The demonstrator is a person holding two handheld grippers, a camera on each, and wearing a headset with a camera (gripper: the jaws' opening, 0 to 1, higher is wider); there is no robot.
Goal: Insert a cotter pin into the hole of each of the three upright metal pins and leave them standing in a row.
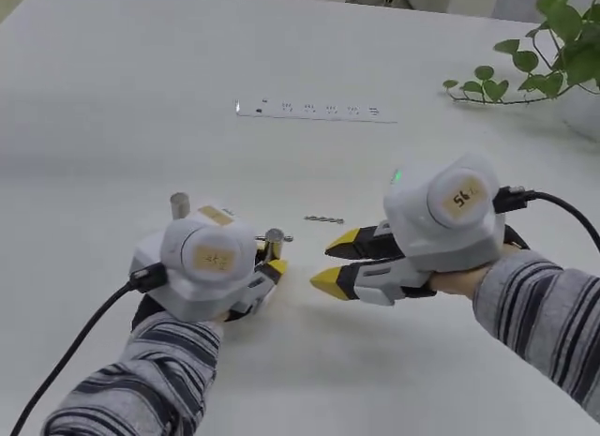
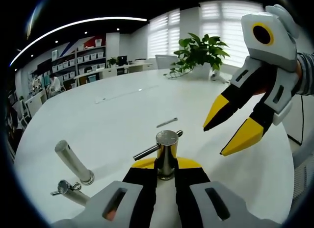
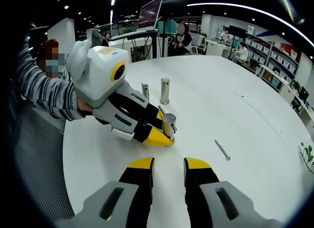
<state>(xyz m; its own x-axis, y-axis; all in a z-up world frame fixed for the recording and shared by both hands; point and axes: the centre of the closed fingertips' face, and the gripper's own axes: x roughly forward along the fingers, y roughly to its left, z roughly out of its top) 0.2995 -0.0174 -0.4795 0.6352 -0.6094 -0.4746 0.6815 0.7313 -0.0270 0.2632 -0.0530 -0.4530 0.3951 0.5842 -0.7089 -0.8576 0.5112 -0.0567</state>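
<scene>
My left gripper [image 2: 167, 165] is shut on the base of an upright metal pin [image 2: 167, 142], which has a cotter pin [image 2: 145, 151] through its hole; the same held pin [image 1: 274, 239] stands at the left gripper [image 1: 271, 267] tips. A bare second pin [image 2: 73, 162] [image 1: 179, 205] stands further left. A third pin [image 2: 67, 189] beside it carries a cotter pin. One loose cotter pin [image 1: 323, 219] [image 3: 222, 149] lies on the table. My right gripper [image 1: 330, 262] [image 3: 169, 164] hovers open and empty just right of the held pin.
The white table [image 1: 141, 98] runs wide on all sides. A white power strip [image 1: 314, 110] lies further back. A green plant [image 1: 553, 52] stands at the far right corner. People sit at desks in the office background.
</scene>
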